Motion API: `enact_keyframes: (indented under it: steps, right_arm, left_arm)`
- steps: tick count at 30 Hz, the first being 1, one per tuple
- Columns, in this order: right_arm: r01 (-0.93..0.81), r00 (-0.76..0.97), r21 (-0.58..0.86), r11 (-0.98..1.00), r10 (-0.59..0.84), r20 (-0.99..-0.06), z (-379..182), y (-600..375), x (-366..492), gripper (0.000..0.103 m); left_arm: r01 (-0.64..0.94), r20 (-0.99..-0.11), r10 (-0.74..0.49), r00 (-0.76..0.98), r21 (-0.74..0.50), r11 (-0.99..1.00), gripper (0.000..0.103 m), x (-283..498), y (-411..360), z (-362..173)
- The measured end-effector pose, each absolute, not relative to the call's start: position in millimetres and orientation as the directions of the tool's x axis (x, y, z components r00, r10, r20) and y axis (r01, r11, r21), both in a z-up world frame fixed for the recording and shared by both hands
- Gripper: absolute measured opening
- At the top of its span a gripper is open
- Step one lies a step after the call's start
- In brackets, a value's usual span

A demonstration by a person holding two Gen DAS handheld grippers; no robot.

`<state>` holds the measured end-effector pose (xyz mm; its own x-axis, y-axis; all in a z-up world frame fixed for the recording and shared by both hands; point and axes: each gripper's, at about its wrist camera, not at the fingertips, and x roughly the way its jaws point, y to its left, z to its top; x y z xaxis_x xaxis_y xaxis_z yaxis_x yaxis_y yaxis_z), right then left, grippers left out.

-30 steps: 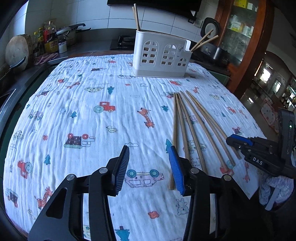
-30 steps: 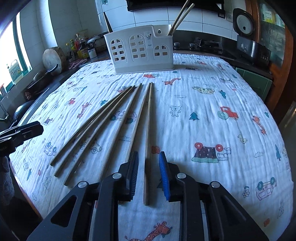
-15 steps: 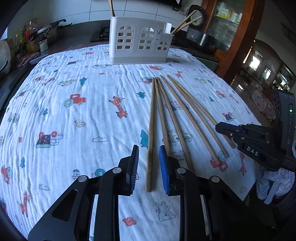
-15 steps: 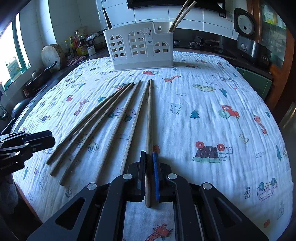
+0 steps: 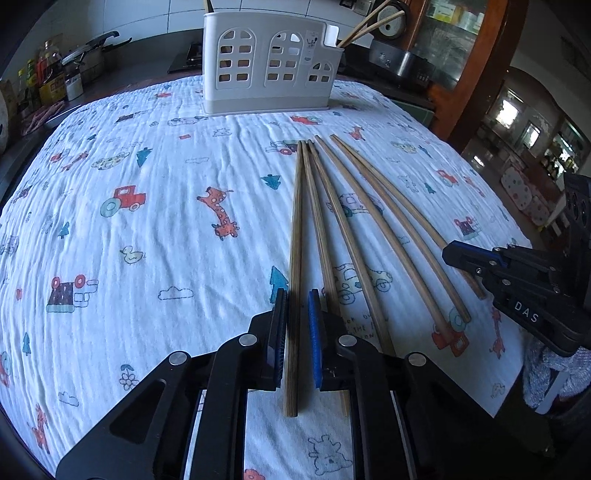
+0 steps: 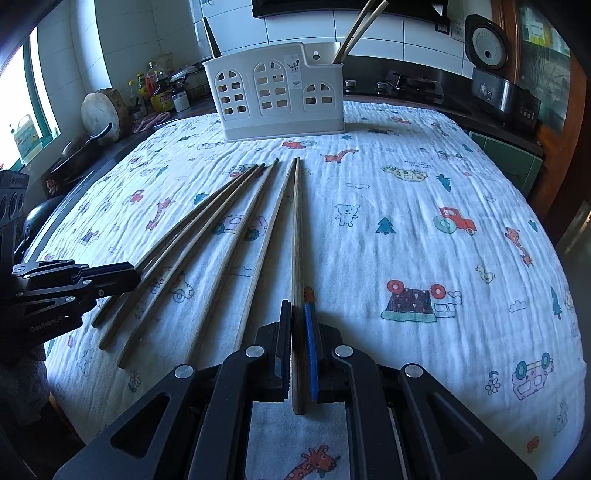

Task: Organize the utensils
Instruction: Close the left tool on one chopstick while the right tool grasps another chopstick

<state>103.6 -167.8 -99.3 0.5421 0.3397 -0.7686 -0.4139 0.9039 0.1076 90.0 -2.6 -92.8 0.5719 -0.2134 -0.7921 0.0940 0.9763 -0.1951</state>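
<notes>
Left gripper (image 5: 297,332): fingers narrow w/ a chopstick (image 5: 295,240) between, small gaps either side. Right gripper (image 6: 298,347): fingers clamped on another chopstick (image 6: 296,236), near its butt end.

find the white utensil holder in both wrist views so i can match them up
Left wrist: white utensil holder at top centre, past the far tips of the lying chopsticks.
Right wrist: white utensil holder at top centre, slightly left of middle.
Shared landmark: the two standing chopsticks leaning out of its right end.
</notes>
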Motion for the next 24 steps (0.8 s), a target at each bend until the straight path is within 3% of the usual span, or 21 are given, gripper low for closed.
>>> enact_keyframes:
  steps: [16,24]
  right_arm:
    - [-0.416,0.558,0.09,0.905,0.332,-0.761,-98,-167,103,0.007]
    - [-0.428,0.627,0.069,0.901,0.351,-0.695,-60,-173,96,0.007]
  left_arm:
    - [0.072,-0.8,-0.177,0.573,-0.166,0.984,0.006,92,-3,-85]
    - [0.095,-0.762,-0.183,0.621,-0.158,0.983,0.006,82,2,-55]
